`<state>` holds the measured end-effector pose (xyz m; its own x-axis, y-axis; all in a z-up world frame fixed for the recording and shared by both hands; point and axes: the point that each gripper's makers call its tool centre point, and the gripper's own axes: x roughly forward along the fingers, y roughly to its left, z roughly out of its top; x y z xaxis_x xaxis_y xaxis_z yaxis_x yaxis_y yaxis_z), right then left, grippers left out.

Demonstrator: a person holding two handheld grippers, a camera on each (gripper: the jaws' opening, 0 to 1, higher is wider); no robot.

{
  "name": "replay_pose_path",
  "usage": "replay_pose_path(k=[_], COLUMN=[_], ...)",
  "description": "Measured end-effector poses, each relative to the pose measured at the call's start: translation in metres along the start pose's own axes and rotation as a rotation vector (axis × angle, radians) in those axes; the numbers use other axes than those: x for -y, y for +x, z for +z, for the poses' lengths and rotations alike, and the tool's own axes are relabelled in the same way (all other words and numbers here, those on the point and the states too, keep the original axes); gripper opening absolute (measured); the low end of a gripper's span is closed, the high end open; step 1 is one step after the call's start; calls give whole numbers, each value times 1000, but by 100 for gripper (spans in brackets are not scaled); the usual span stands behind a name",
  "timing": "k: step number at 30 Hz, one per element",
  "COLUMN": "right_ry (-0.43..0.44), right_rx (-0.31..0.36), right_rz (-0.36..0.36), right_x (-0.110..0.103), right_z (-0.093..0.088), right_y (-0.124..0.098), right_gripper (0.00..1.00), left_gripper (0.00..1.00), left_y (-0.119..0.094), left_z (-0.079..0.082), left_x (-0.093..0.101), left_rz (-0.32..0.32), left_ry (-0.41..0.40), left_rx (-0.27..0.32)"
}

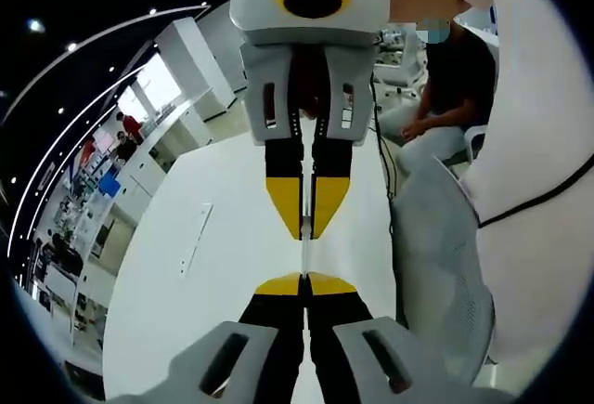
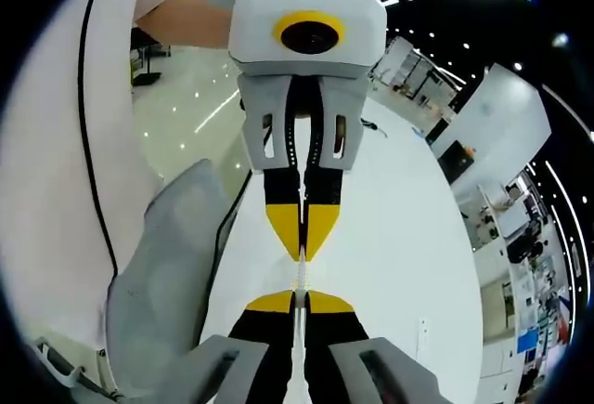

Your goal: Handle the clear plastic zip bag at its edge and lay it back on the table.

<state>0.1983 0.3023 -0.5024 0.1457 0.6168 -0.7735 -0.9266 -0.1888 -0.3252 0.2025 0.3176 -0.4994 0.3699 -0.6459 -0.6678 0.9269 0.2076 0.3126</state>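
The clear zip bag [image 1: 304, 255] is seen edge-on as a thin pale line stretched between the two grippers, above the white table [image 1: 186, 274]. My left gripper [image 1: 304, 283] rises from the bottom of the left gripper view, its yellow-tipped jaws shut on the bag's edge. Facing it from above, the right gripper [image 1: 304, 228] is shut on the same thin edge. In the right gripper view, my right gripper [image 2: 299, 300] pinches the bag [image 2: 299, 275] from below and the left gripper [image 2: 301, 246] meets it tip to tip. Most of the bag's sheet is hidden.
A grey chair [image 1: 436, 265] stands at the table's side, also seen as the chair [image 2: 167, 265]. A small white strip [image 1: 197, 237] lies on the table. A seated person [image 1: 455, 70] is at the far end. Desks and shelves [image 2: 520, 237] line the room.
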Motion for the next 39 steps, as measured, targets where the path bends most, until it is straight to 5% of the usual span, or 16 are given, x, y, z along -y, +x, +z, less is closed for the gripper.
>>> replay_pose_path(k=[39], right_ry=[52], right_rx=[-30], right_rz=[-22], right_x=[-4], right_z=[-28], right_y=[-19], right_gripper=[0], left_gripper=[0], left_y=[-4], left_z=[-2], left_x=[0], left_rz=[4], left_ry=[4], left_rx=[8])
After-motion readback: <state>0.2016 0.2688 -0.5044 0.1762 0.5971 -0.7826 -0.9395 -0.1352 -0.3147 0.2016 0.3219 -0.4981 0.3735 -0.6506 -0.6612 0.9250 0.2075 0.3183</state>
